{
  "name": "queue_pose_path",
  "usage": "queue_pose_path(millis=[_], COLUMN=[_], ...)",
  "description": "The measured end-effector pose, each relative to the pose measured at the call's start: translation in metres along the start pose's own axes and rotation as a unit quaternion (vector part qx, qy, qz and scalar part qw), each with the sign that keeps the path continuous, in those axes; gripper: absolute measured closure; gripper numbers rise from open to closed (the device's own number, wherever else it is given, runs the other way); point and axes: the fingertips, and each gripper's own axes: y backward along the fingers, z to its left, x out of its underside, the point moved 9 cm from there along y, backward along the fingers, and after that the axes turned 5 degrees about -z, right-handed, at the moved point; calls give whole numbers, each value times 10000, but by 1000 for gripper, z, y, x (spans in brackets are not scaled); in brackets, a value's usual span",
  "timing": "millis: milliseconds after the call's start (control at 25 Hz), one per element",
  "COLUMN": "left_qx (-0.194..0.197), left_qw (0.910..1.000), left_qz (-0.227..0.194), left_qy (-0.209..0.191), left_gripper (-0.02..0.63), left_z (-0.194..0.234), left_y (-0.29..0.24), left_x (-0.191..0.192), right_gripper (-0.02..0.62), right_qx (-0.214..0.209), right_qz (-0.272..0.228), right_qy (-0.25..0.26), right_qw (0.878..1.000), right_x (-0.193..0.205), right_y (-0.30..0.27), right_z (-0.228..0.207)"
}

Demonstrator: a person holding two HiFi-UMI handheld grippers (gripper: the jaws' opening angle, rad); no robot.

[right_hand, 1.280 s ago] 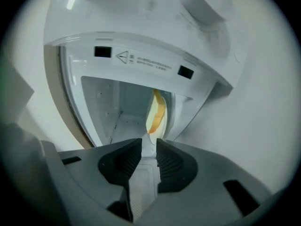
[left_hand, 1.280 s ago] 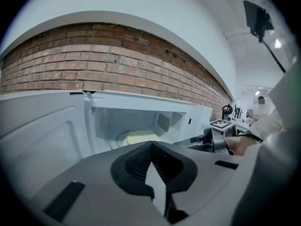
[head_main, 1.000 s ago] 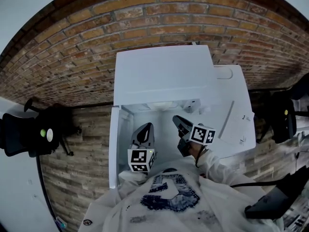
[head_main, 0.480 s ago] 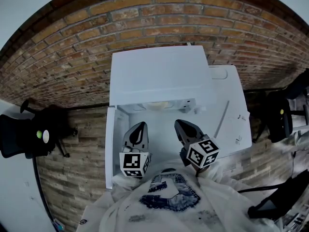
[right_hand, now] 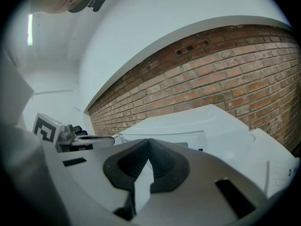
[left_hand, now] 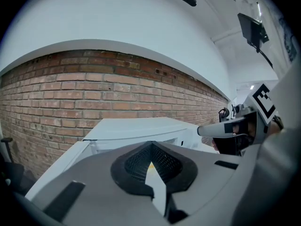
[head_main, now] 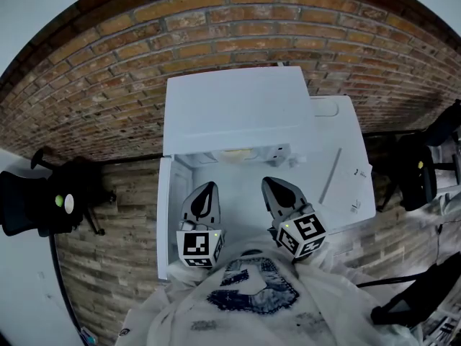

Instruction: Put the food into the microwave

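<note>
The microwave (head_main: 234, 110) stands against the brick wall (head_main: 108, 85) with its door (head_main: 164, 218) swung open to its left; deep inside the cavity lies a pale yellowish shape, seemingly the food (head_main: 241, 153), too small to tell more; the left gripper (head_main: 208, 188) and right gripper (head_main: 271, 184) hang side by side just in front of the opening, both pointing in; each has its jaws closed tip to tip with nothing between them.
</note>
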Motion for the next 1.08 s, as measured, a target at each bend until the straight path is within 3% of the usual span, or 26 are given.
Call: queue_pose_path(millis=[1080], left_qx=[-56], left_qw=[10000], left_qz=[-47], left_qy=[6], left_gripper=[598], left_z=[-4], left_y=[2], left_x=[-3], right_gripper=[581], right_qx=[-11], right_qz=[84], right_qy=[93], right_qw=[9999], right_x=[3], right_y=[-2], right_z=[3])
